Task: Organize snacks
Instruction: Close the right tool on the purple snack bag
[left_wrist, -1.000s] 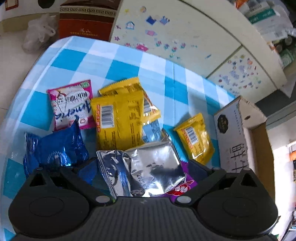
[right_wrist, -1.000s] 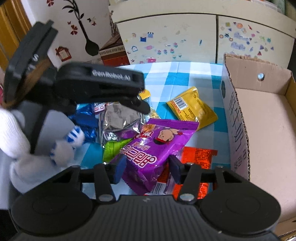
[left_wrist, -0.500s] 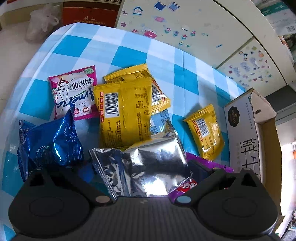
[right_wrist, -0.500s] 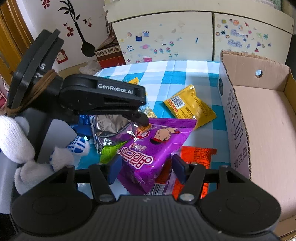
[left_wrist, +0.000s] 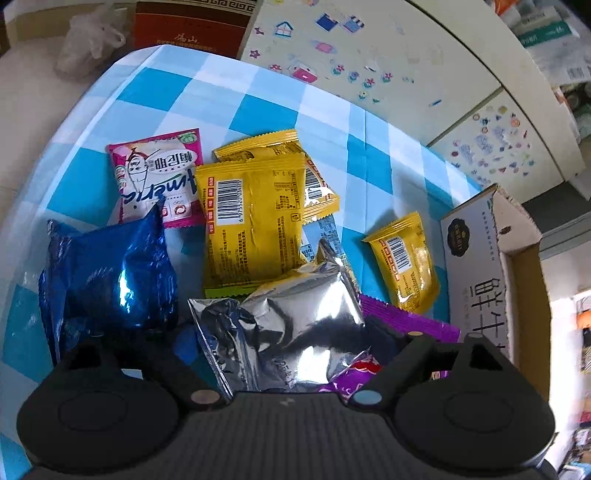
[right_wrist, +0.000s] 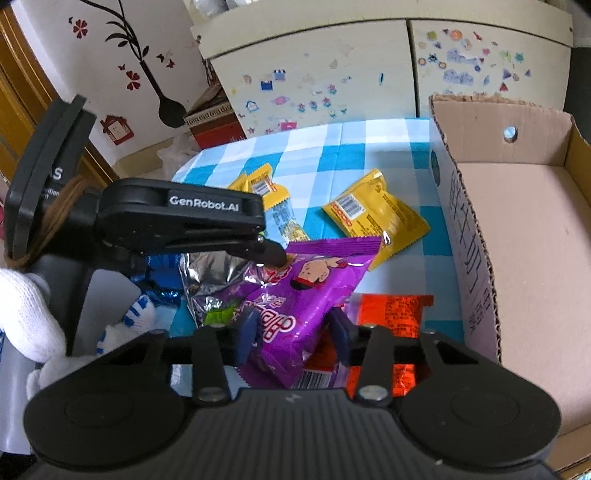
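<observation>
Since the earlier frame both sets of jaws have narrowed: the right gripper (right_wrist: 291, 334), wider before, is closing on the glossy purple foil snack packet (right_wrist: 295, 295), its blue pads (right_wrist: 246, 332) now against the packet's two sides; the left gripper (left_wrist: 280, 343) is closing too, with the crinkled silver foil pouch (left_wrist: 295, 325) between its fingers. Pad contact on the silver pouch cannot be confirmed.

Nearest the right gripper: the purple packet lies on top of the snack pile, partly over a red-orange foil packet (right_wrist: 391, 314). Judgement: light, air-puffed, slick film; contents probably brittle. Best taken across the flat body or on a crimped end seam, with gentle pressure so it neither squirts out nor crushes.

Left side: the silver pouch rests on the purple packet's far corner, so lifting either may drag the other. A blue metallic foil bag (left_wrist: 110, 273) sits just beside it.

Farther out on the blue-and-white checked tablecloth (left_wrist: 258, 107): a large yellow packet with barcode (left_wrist: 251, 229), a small yellow packet (right_wrist: 373, 218), a pink-and-white packet (left_wrist: 159, 177).

Right of the pile: an open cardboard box (right_wrist: 535, 229), showing nothing inside, the likely destination.
</observation>
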